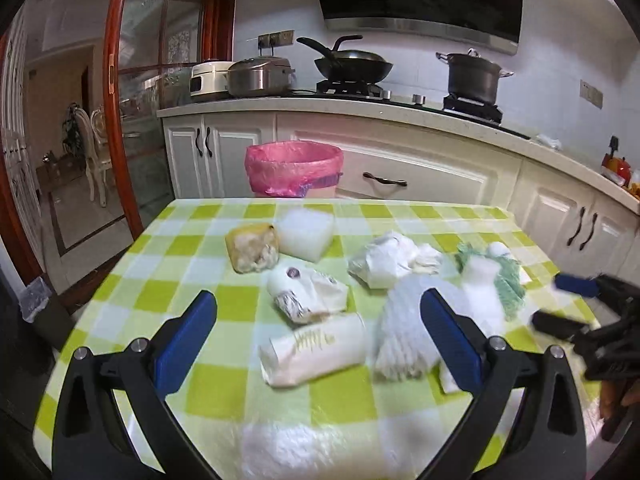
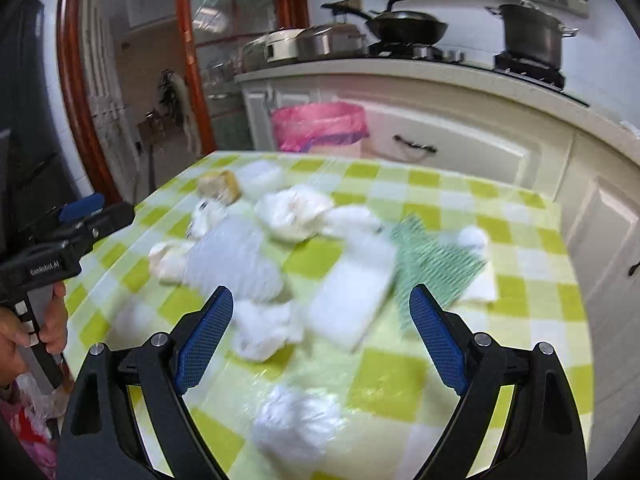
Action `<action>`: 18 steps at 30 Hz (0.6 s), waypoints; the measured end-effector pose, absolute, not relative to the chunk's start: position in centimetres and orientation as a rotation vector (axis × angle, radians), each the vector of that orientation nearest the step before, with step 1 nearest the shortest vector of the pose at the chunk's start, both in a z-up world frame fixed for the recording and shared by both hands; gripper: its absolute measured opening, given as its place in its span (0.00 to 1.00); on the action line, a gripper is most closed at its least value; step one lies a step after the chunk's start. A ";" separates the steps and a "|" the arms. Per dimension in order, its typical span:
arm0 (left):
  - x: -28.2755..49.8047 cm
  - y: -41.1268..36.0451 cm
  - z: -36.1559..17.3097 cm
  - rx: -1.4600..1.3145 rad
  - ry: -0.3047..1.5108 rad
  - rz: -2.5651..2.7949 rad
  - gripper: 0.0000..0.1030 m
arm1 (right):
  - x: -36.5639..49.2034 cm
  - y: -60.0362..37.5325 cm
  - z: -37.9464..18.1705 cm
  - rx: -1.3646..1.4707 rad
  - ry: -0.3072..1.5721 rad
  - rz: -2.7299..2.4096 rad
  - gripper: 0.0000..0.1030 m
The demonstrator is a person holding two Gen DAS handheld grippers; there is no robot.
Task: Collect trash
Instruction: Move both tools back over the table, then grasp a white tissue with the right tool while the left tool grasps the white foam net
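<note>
Several pieces of trash lie on a green-and-white checked table (image 1: 120, 280): a rolled paper cup (image 1: 316, 350), a crumpled wrapper (image 1: 308, 292), a yellow sponge (image 1: 252, 248), a white foam block (image 1: 306, 234), crumpled paper (image 1: 384, 260) and a green mesh net (image 1: 506, 276). My left gripper (image 1: 320, 332) is open above the paper cup and holds nothing. My right gripper (image 2: 320, 328) is open above a white foam slab (image 2: 352, 296), a crumpled tissue (image 2: 268, 332) and the green mesh net (image 2: 436, 264), not touching them. A pink-lined bin (image 1: 294, 168) stands beyond the table's far edge.
Kitchen cabinets (image 1: 420, 168) and a counter with a wok (image 1: 352, 64), a pot (image 1: 474, 74) and cookers run behind the bin. A wood-framed glass door (image 1: 120, 100) is at the left. A crumpled plastic bag (image 2: 296, 420) lies near the table's front edge. A person's hand (image 2: 16, 336) holds the left gripper.
</note>
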State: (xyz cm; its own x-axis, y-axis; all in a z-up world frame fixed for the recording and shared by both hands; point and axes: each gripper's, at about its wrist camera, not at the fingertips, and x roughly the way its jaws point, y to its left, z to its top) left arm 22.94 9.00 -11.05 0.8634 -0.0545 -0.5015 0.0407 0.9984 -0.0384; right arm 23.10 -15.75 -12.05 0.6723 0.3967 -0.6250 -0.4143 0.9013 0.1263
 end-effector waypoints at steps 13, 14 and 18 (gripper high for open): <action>21.4 10.3 -13.1 -0.008 0.552 -0.033 0.95 | 25.3 -11.2 -17.0 0.011 0.832 0.494 0.63; 21.5 10.4 -13.2 -0.013 0.555 -0.033 0.95 | 25.6 -11.0 -17.0 0.004 0.835 0.495 0.62; 21.8 10.1 -13.7 -0.029 0.561 -0.052 0.95 | 26.3 -9.8 -17.8 -0.036 0.852 0.498 0.56</action>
